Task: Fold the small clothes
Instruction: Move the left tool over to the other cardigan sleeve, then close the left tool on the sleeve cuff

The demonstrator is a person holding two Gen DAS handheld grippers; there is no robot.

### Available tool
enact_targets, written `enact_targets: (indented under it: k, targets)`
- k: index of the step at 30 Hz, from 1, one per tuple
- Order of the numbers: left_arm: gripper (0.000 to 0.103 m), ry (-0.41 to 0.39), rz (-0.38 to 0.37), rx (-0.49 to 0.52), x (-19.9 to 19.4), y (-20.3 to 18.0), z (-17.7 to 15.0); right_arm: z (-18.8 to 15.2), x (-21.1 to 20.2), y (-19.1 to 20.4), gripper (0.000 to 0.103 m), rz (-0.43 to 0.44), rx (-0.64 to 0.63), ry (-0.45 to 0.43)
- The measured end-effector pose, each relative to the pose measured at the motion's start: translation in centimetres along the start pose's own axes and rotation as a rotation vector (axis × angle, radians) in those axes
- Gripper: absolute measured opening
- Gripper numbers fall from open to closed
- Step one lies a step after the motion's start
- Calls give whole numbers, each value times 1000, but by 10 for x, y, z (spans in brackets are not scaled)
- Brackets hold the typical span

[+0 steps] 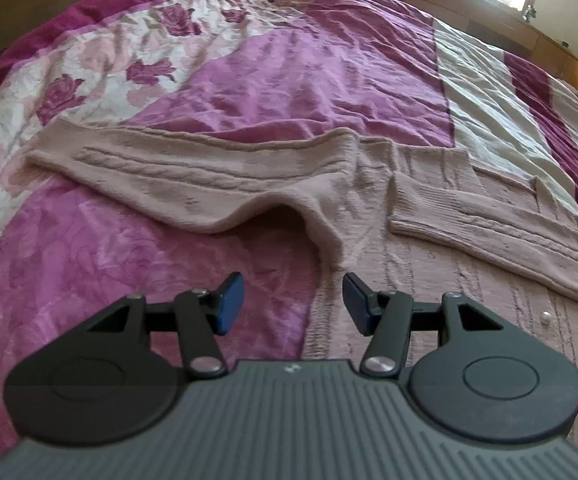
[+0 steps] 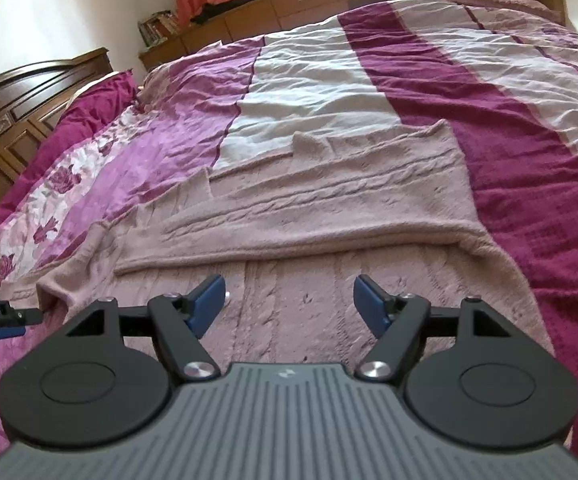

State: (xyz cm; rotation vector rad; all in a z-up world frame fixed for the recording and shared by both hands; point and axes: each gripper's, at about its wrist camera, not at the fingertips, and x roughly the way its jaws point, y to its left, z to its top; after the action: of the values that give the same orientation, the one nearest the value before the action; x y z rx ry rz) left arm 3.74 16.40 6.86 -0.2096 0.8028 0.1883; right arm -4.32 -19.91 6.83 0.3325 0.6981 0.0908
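Left wrist view: one pink knit sweater (image 1: 429, 240) lies across the middle and right of the frame on the bed (image 1: 289, 80), one sleeve (image 1: 193, 176) stretching left. The left tool (image 1: 293, 304) hangs open, empty.

Right wrist view: the sweater (image 2: 329, 208) fills the centre, one sleeve folded across it. The right tool (image 2: 289, 304) gapes wide, gripping nothing.

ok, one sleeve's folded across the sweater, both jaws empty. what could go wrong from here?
1. The left sleeve still lies out on the bedspread; a grab at its thin edge may pinch the cover too.
2. The folded sleeve lies loose on the sweater, so lifting the body could slide it off.
3. A small white bead could snag.
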Motion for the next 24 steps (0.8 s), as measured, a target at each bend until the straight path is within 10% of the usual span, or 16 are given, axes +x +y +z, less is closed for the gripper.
enact_targets:
  k: [24]
  targets:
    - [56, -35, 53, -325, 54, 98, 45, -26, 39, 2, 91, -60, -39, 69]
